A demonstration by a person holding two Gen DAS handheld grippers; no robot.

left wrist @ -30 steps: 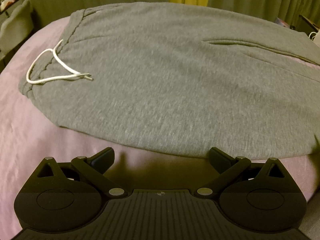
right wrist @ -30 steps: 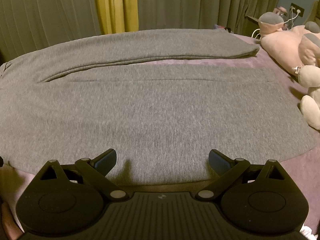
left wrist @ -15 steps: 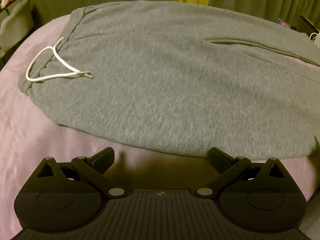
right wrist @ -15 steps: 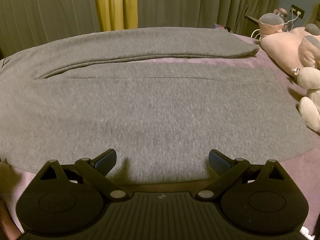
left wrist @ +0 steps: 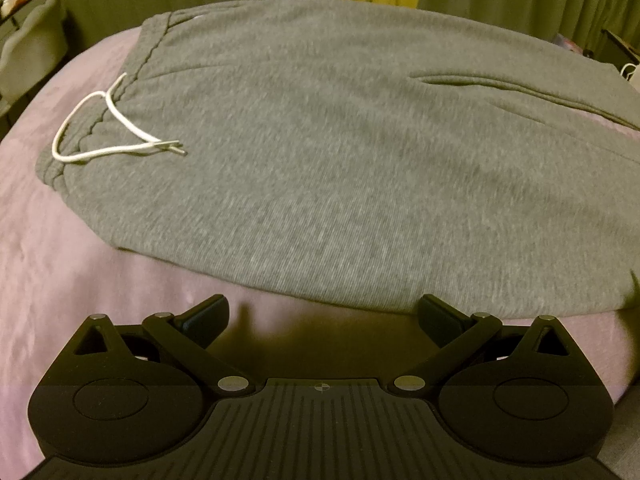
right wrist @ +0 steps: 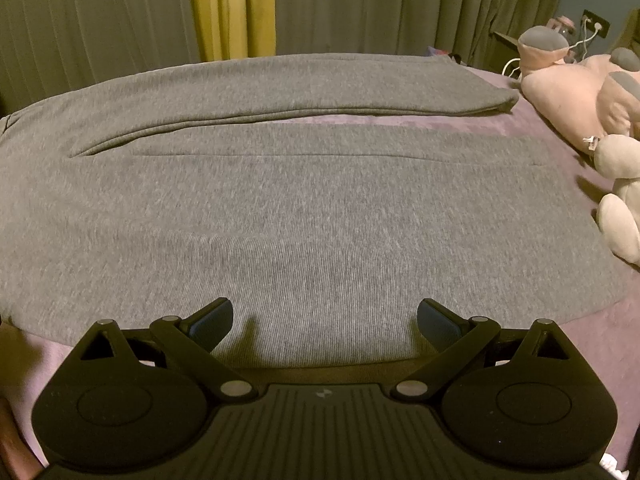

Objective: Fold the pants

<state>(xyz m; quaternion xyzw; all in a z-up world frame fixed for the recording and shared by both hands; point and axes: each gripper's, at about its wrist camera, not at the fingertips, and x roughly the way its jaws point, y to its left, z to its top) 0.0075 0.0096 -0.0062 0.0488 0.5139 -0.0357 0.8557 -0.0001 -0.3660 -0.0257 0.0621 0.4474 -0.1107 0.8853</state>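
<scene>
Pants (left wrist: 360, 168) are spread flat on the bed (left wrist: 60, 280), their long axis running left to right, waistband with white drawstring (left wrist: 108, 136) at the left, legs to the right. The left claw (left wrist: 322, 316) is held spread just before the near edge, by the hip part. The right claw (right wrist: 324, 320) is also spread, above the near leg (right wrist: 320, 220). The far leg (right wrist: 280, 88) lies beyond, so a fold away from the claws is probably needed.
</scene>
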